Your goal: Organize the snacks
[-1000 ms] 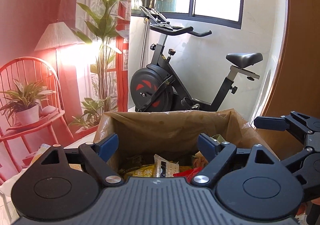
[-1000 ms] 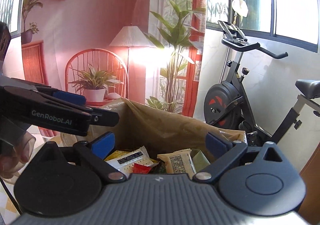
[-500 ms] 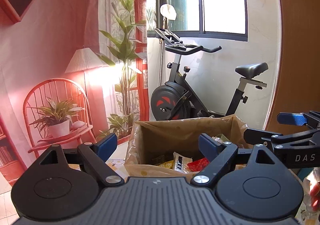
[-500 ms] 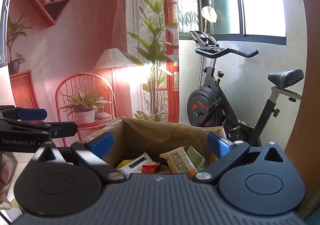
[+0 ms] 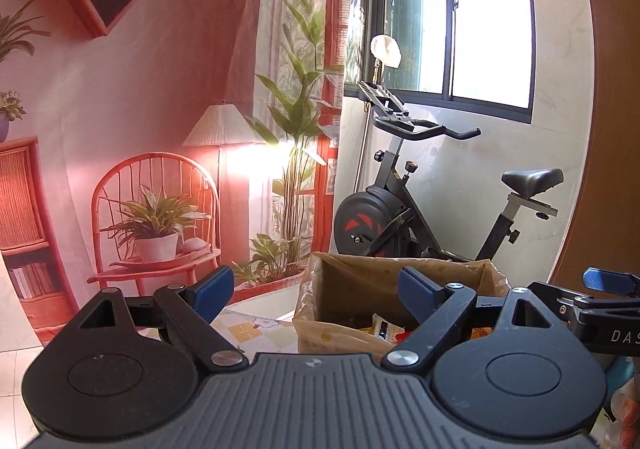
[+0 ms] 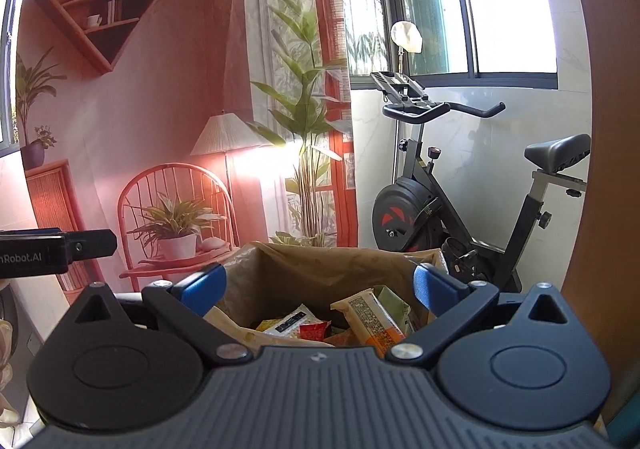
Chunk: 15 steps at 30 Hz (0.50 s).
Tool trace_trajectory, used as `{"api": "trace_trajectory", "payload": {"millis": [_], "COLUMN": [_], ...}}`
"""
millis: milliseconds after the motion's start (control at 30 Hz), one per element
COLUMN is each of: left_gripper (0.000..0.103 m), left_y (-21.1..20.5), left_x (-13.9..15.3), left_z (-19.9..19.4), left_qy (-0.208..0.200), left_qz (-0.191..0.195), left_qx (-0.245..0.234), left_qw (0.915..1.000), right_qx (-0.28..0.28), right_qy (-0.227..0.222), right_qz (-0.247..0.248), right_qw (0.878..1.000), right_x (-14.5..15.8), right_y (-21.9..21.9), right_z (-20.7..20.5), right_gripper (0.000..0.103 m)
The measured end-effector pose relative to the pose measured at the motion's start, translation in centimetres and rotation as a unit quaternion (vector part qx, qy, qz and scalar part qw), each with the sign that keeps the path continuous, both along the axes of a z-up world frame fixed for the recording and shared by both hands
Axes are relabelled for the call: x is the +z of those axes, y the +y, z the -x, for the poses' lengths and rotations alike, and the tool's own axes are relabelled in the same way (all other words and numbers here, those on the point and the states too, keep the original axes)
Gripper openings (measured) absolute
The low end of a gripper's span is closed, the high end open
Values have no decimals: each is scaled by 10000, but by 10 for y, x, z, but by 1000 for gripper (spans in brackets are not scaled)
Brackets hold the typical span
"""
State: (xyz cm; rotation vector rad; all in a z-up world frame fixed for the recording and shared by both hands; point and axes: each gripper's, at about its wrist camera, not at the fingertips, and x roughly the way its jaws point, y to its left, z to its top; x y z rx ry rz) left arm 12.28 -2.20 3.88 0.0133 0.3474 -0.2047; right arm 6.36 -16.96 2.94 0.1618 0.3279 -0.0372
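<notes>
Snack packets [image 6: 362,319] lie heaped inside a brown paper bag [image 6: 320,269] with a clear plastic liner, which serves as the landmark for everything else. Among them the right wrist view shows a white wrapper with a dark label [image 6: 292,323], a red packet [image 6: 314,330] just beside it, and an orange-and-tan bar wrapper [image 6: 370,315] leaning against a green packet [image 6: 394,305] toward the bag's right side. The right gripper [image 6: 320,285] hangs above the bag's near edge with its blue-padded fingers [image 6: 204,285] spread wide, one over each side of the opening, and nothing between them. The left gripper [image 5: 314,287] sits off to the left of the bag, its jaws likewise released and empty; its right finger [image 5: 418,287] overlaps the bag's mouth while the left one stands over a tablecloth with a flower-and-check print [image 5: 256,327] that reaches up to the bag's left side. In the left wrist view the right gripper's dark arm pokes in just right of the bag, and fingertips of a hand [image 5: 628,415] show below it at the frame's edge. Behind the bag stands a black exercise bike [image 6: 440,209] against a pale tiled wall beneath a window [image 6: 512,1]. Left of the bag hangs a printed backdrop [image 6: 160,109] picturing a red chair, potted plants, a lamp and shelves.
</notes>
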Motion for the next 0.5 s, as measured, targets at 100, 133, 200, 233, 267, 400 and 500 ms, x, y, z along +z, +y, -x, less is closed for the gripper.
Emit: {"api": "trace_trajectory", "payload": {"millis": [100,133,200,233,267,400,500], "left_gripper": [91,91,91,91,91,91,91], "left_y": [0,1,2,2,1,1,2], "left_x": [-1,-1,-1,-1,-2,-2,-2], "left_z": [2,2,4,4,4,6,6], "left_qy": [24,33,44,45,43,37,48], "left_qz": [-12,-14,18,24,27,16,31], "left_qx": [37,41,55,71,86,120,143], "left_qw": [10000,10000,10000,10000,9999,9999,9999], "right_qx": [-38,-52,-66,-79,-88,-107,-110], "right_qy": [33,43,62,67,70,55,52], "right_qz": [-43,-47,-52,-53,-54,-58,-57], "right_qw": [10000,10000,9999,9999,9999,9999,9999], "right_x": [-2,-2,-3,-3,-3,-3,-3], "right_y": [-3,-3,-4,-5,-5,-7,-7], "right_z": [2,3,4,4,5,9,9], "right_gripper": [102,102,102,102,102,102,102]}}
